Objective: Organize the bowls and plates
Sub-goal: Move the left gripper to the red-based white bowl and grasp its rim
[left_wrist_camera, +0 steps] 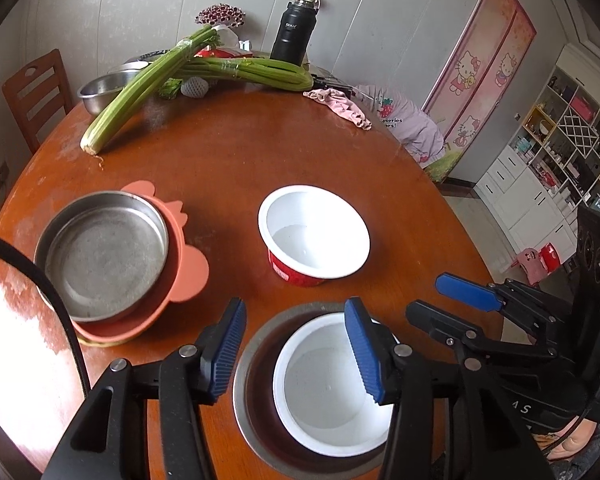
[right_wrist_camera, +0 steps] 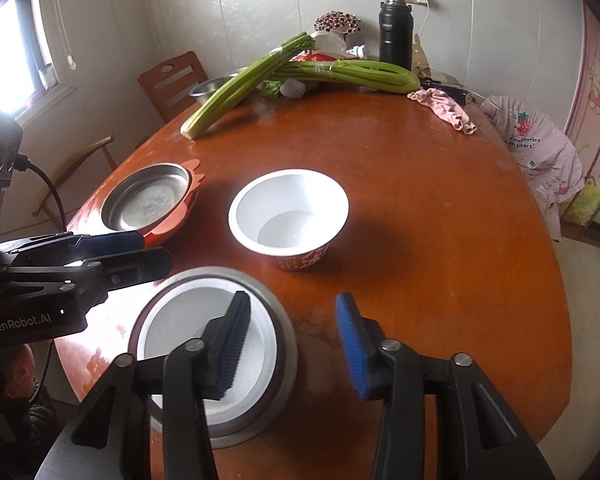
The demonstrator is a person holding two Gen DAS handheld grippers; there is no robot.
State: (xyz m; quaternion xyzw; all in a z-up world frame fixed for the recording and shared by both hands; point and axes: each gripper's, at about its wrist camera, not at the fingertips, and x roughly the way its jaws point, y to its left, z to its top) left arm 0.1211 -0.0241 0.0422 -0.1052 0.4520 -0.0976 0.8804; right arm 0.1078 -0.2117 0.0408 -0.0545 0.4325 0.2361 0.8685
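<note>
A white bowl [left_wrist_camera: 328, 392] [right_wrist_camera: 204, 344] sits inside a steel plate [left_wrist_camera: 256, 364] [right_wrist_camera: 284, 332] at the near edge of the round wooden table [left_wrist_camera: 260, 152]. A red-and-white bowl [left_wrist_camera: 314, 232] [right_wrist_camera: 288, 212] stands alone mid-table. A steel plate [left_wrist_camera: 104, 252] [right_wrist_camera: 148, 200] rests in an orange plate [left_wrist_camera: 188, 272] [right_wrist_camera: 180, 216] at the left. My left gripper [left_wrist_camera: 296, 348] is open above the nested white bowl. My right gripper [right_wrist_camera: 292, 344] is open, its left finger over that bowl; it also shows in the left wrist view [left_wrist_camera: 440, 300].
Celery stalks [left_wrist_camera: 172, 76], a steel basin [left_wrist_camera: 104, 90], a black flask [left_wrist_camera: 294, 32] and a pink cloth [left_wrist_camera: 340, 106] lie at the table's far side. A wooden chair [left_wrist_camera: 36, 92] stands at the left. Pink clothing [right_wrist_camera: 540, 148] hangs at the right.
</note>
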